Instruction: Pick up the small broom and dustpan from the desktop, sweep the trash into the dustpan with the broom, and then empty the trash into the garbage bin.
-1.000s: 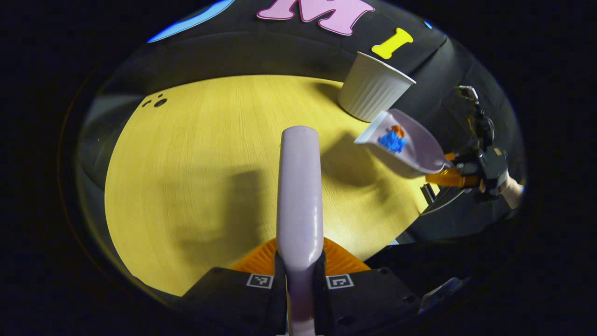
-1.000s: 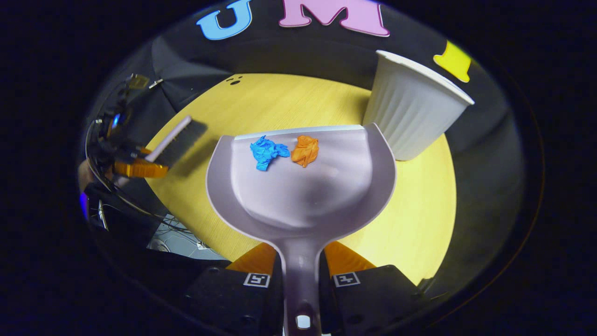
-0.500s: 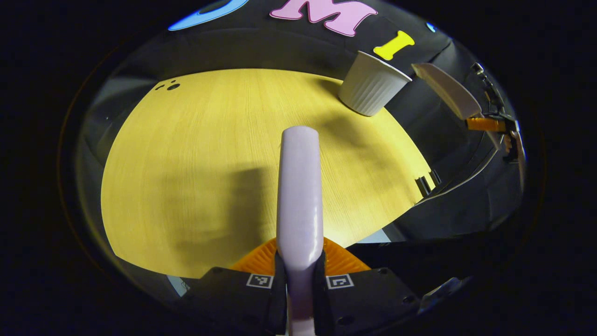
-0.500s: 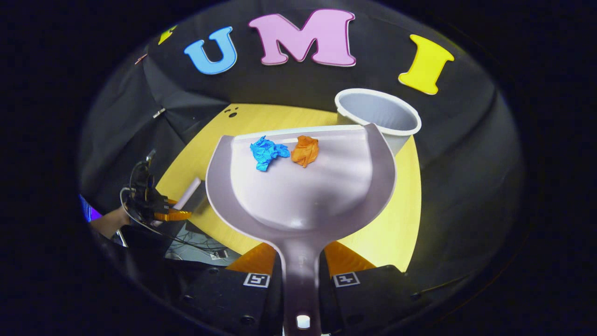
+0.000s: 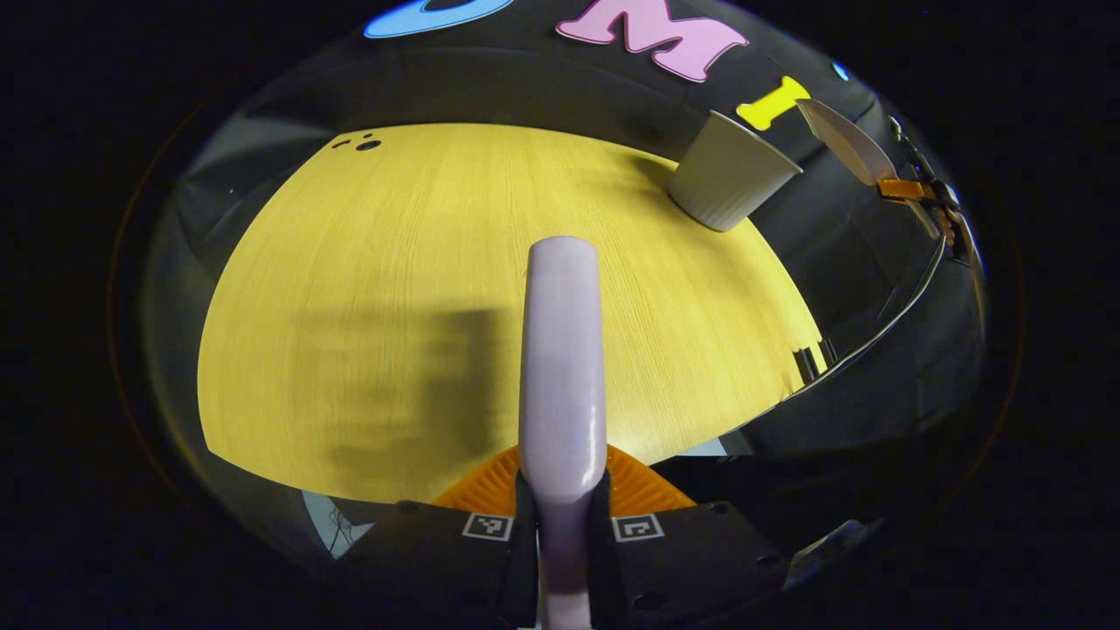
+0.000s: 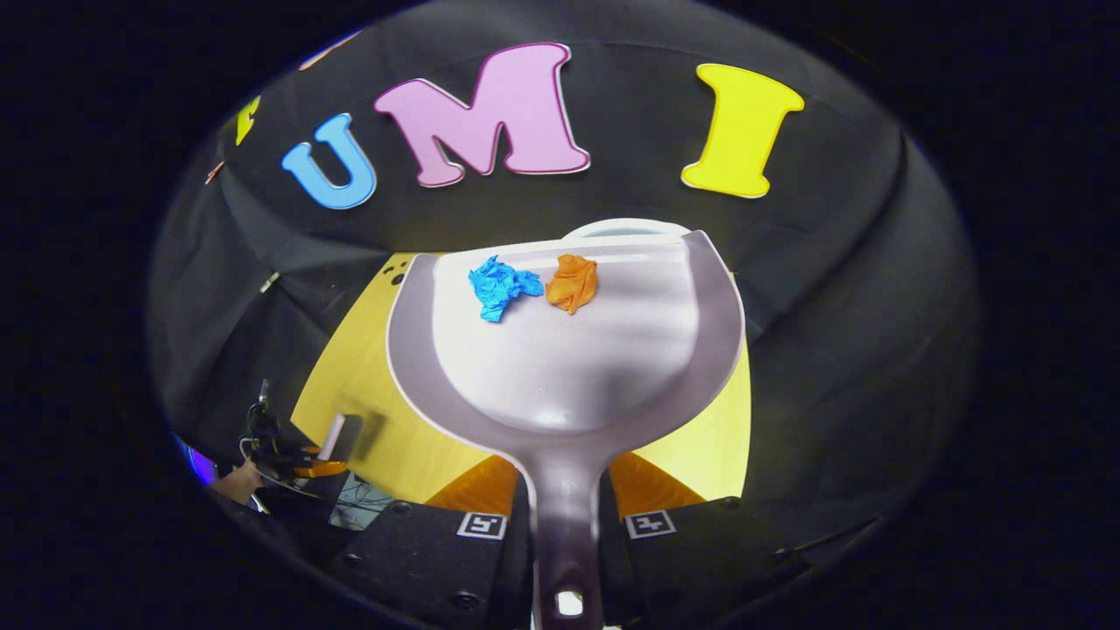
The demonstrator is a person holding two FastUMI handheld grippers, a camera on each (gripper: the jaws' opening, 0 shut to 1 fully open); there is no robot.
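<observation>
Behind dustpan [image 6: 569,350], garbage bin [image 6: 626,229] rim peeks out; desktop [image 5: 394,289] bare.

Pale lilac dustpan [image 6: 569,350] held up above the counter [image 6: 350,385], front lip just over the white ribbed garbage bin [image 5: 731,179] — blue scrap [image 6: 500,287] and orange scrap [image 6: 572,282] lie side by side near the lip. Broom [image 5: 563,350] handle points forward.

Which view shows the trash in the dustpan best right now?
The right gripper view: the blue scrap and orange scrap lie in plain sight near the front lip of the dustpan. In the left gripper view the dustpan shows far off and edge-on, so its contents cannot be made out.
</observation>
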